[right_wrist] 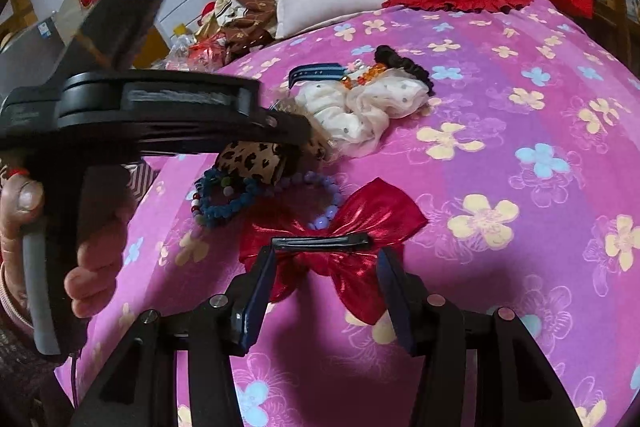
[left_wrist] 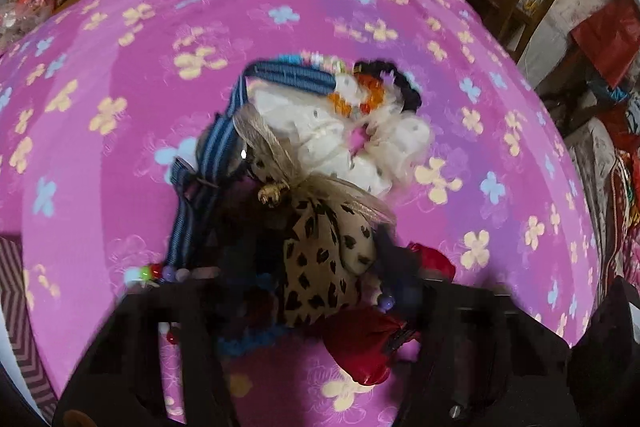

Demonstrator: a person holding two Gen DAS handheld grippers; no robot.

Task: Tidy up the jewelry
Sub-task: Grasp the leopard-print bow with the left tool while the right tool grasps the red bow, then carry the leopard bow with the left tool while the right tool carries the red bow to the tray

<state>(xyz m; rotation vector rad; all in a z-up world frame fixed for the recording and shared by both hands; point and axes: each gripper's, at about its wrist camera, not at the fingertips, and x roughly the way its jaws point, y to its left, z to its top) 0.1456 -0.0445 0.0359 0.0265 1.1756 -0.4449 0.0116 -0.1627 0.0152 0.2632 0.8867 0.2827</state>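
A bed (right_wrist: 520, 115) covered in a purple sheet with yellow and blue flowers fills both views; pillows and folded bedding are heaped along the top of the frame. At the centre lies a loose pile of hair accessories and jewelry, apparently gathered there for sorting. Largest is a white ruffled scrunchie (right_wrist: 360, 107), with a blue striped band (right_wrist: 316, 71) and a black scrunchie (right_wrist: 404, 61) behind it. In front lies a shiny red bow (right_wrist: 352, 227), its clip facing up. Left of it are a leopard-print bow (right_wrist: 252, 155), a blue bead bracelet (right_wrist: 220, 203) and a pale purple bead bracelet (right_wrist: 316, 183).

The left hand-held gripper (right_wrist: 296, 143), gripped by a hand (right_wrist: 60, 251) at the frame's left, reaches down onto the leopard-print bow; whether it has clenched is unclear. The right hand-held gripper (right_wrist: 324, 291), lower centre, is released, its fingers either side of the red bow, seemingly ready to grasp it.
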